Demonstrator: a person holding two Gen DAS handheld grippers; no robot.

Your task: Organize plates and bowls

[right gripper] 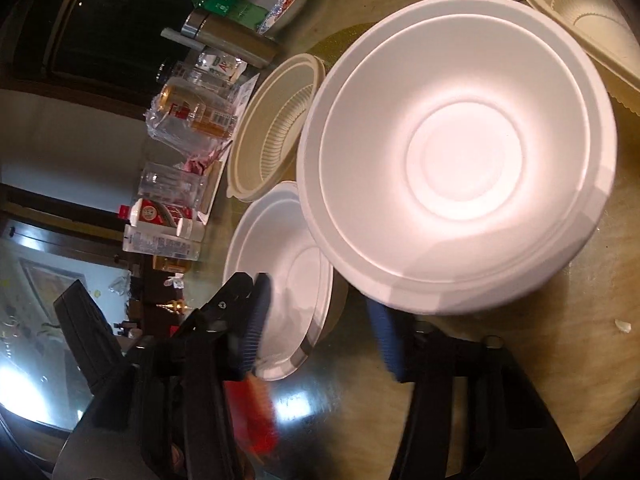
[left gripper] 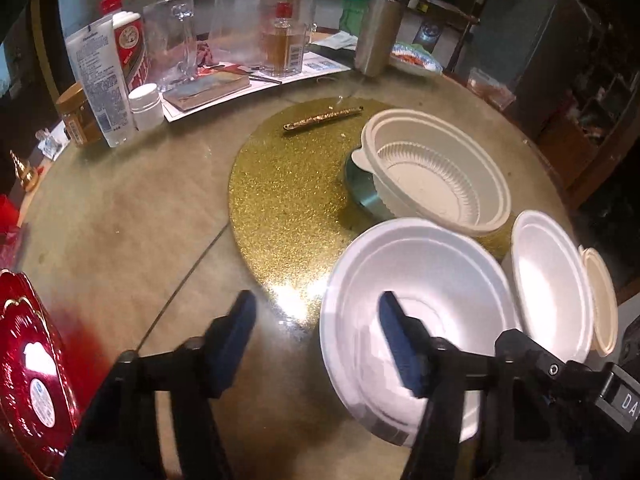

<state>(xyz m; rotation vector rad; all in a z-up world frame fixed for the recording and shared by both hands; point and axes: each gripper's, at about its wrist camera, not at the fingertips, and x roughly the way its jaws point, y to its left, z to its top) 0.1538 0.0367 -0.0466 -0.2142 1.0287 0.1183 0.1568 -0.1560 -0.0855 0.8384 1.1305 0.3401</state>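
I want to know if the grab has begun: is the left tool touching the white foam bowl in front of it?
Cannot tell. In the left wrist view the left tool is open, its right finger overlapping the white foam bowl, but neither contact nor gap shows plainly.

Both views were warm, yellowish indoor light w/ dark corners from fisheye vignetting. Glare hit the round gold glitter placemat (left gripper: 288,200) near its front edge, and a hot spot blew out the large white foam bowl (right gripper: 460,152) centre in the right wrist view. The red glossy scalloped plate (left gripper: 32,376) carried a white reflection. Straight lines bowed hard toward edges. Blue-padded fingers (left gripper: 236,336) were soft w/ motion blur; bkgd clutter was dim, smeared.
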